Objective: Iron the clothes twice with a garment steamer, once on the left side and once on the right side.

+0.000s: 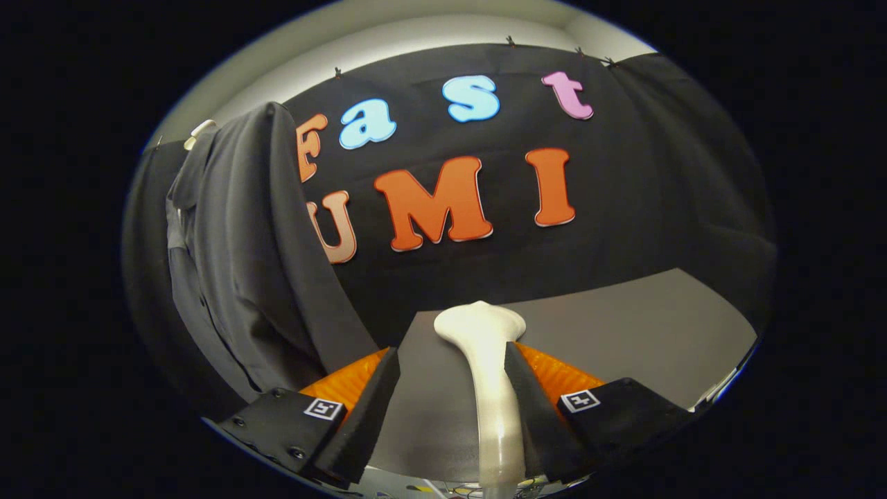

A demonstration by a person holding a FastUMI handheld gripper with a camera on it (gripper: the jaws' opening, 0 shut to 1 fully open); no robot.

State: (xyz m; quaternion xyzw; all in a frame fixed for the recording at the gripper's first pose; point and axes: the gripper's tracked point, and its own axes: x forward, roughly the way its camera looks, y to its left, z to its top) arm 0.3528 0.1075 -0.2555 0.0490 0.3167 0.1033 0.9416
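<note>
Between the parted hand-held gripper [450, 371] fingers stands a white steamer [485, 346].

White garment steamer [485, 360] stands upright on the table; dark clothes [249, 256] hang left.

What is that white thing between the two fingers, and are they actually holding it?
It is the garment steamer. The gripper is not clamped on it: only one finger touches its slim handle, the other stands apart. Whether it is carried cannot be told.
</note>
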